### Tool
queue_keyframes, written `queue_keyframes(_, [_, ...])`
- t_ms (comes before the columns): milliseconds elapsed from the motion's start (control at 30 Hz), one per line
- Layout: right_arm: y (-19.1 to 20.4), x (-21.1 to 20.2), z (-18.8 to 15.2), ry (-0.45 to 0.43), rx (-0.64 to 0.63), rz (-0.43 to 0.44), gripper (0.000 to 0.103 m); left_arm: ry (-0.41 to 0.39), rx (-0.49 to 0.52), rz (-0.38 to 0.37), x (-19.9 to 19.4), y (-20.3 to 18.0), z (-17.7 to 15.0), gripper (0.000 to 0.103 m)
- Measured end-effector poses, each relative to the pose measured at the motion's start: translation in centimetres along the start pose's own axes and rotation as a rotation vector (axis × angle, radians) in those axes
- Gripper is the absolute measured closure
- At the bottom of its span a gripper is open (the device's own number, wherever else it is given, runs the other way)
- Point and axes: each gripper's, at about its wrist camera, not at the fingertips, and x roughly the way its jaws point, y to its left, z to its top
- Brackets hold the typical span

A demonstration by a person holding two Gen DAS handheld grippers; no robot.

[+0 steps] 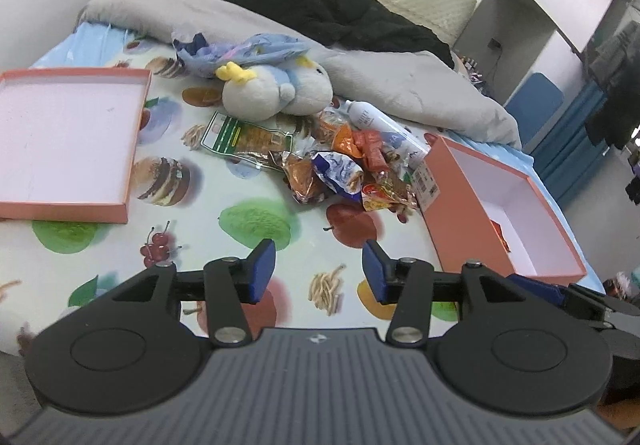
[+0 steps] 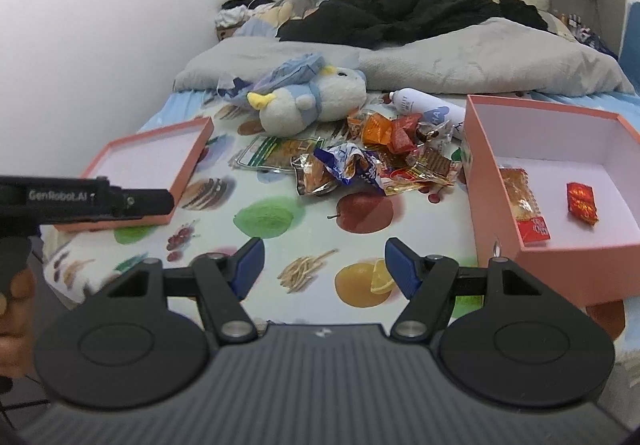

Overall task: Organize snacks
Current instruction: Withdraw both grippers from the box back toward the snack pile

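Note:
A heap of snack packets [image 1: 348, 165] [image 2: 380, 161] lies mid-bed on the fruit-print sheet. A green-edged clear packet [image 1: 244, 137] [image 2: 280, 149] rests at its left. The deep pink box [image 1: 508, 213] [image 2: 500, 241] stands to the right, holding an orange-and-red packet [image 2: 524, 205] and a small red packet [image 2: 582, 202]. The shallow pink lid [image 1: 68, 145] [image 2: 156, 169] lies left. My left gripper [image 1: 319, 271] hovers open and empty over the sheet, short of the heap. My right gripper [image 2: 324, 265] is also open and empty, near the bed's front edge.
A blue-grey plush toy [image 1: 276, 89] [image 2: 312, 101] and a white bottle [image 1: 380, 121] [image 2: 424, 105] lie just behind the snacks. A grey quilt [image 1: 240, 17] [image 2: 480, 57] and black clothes [image 1: 340, 13] cover the far half. The wall [image 2: 100, 25] runs along the left.

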Motion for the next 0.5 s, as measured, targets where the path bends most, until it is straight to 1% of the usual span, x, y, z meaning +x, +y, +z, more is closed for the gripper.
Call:
queue_keyframes(200, [-0.7,3.0,1.6,0.017,-0.013,0.014,0.034,0.046,-0.042,-0.012,4.6,1.1,1.7,0.049])
queue_keyframes(300, [-1.2,5.0,2.5,0.043,-0.017,0.019,0.034,0.074,-0.052,-0.023,7.3,1.5,2.7,0.049])
queue_keyframes(467, [-2.3,8.7,4.2,0.09,-0.031,0.033,0.034,0.117,-0.044,-0.036,12.4,2.2,4.7,0.049])
queue_keyframes(500, [-2.5,9.5,4.5,0.097,-0.037,0.032,0.031,0.123,-0.044,-0.038,13.5,2.3,5.1,0.049])
